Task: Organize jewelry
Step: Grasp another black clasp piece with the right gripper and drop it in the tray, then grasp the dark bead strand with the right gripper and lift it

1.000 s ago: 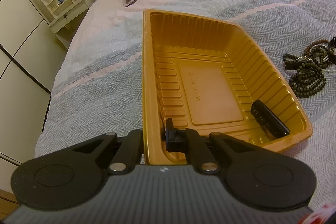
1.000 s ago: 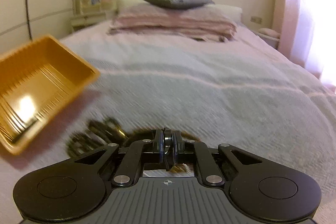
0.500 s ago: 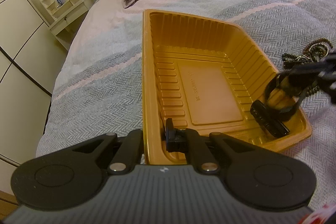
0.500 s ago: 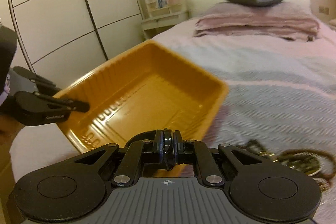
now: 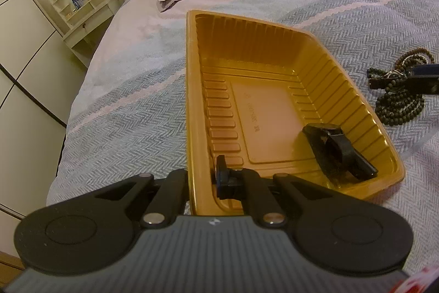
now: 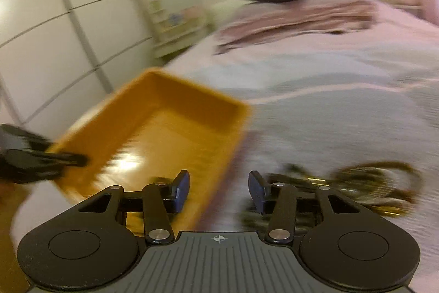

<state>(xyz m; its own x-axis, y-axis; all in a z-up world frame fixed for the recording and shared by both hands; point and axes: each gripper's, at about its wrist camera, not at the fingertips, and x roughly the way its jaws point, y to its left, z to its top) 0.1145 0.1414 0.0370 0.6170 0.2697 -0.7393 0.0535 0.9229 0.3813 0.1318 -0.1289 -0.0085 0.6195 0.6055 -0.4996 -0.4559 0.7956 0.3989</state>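
On the bed, the left claw (image 5: 201,177) pinches the tray's (image 5: 343,78) near wall, its long axis running away toward the pillows.

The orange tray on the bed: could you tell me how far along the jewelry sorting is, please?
Done: two dark pieces lie in the orange tray. In hand: the left gripper is shut on the tray's rim, and the right gripper, jaws just opened, holds nothing. Left: the beaded strands on the bedspread beside the tray.
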